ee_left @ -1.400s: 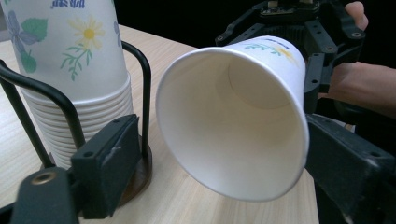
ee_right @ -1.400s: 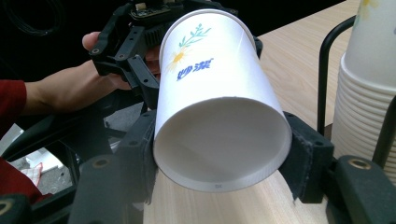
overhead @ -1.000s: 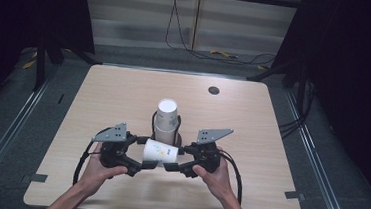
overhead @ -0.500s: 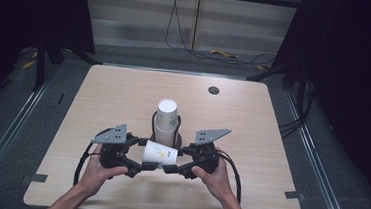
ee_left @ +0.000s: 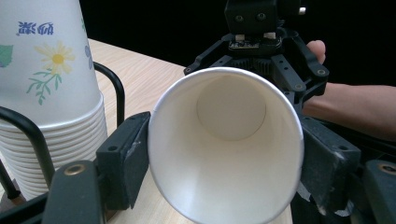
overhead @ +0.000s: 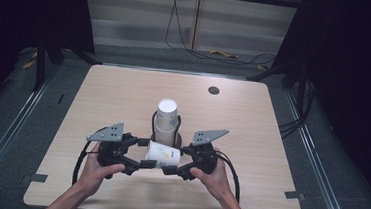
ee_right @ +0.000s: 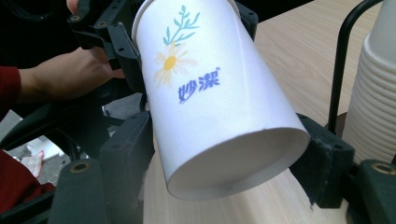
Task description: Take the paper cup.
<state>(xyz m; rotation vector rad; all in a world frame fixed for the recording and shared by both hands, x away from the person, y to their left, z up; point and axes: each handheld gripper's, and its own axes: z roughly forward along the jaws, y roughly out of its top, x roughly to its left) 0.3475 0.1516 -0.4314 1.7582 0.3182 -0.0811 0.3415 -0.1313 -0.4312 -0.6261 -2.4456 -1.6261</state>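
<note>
Lying on its side between the two grippers, the loose paper cup point(overhead: 163, 154) hangs just above the wooden table point(overhead: 251, 130), right in front of the stack of paper cups point(overhead: 165, 120) sitting upside down in its black wire holder point(overhead: 154, 118). Handover moment, basically.

Left gripper point(overhead: 144, 164): its jaws have just been closing, and in the left gripper view the pads point(ee_left: 125, 158) press on both sides of the cup's open mouth point(ee_left: 226, 144), so it's clamped on the rim end. You look straight down into the cup there, white bottom and all.

Right gripper point(overhead: 168, 169): its jaws have just been opening. In the right gripper view the cup's base end point(ee_right: 233, 163) sits between the pads point(ee_right: 322, 168), and it looks like they've come off the wall, though the left pad is so close I can't swear there's a gap. The daisy print and blue lettering face that camera.

Compared with a second ago in the high view: cup is in the same spot, hands haven't gone anywhere, stack and holder untouched. The only real change is the grip swap: back then the left jaws stood wide around the rim and the right ones were pinched on the base.

The dark round grommet point(overhead: 213, 90) near the far edge of the table is same as before.
</note>
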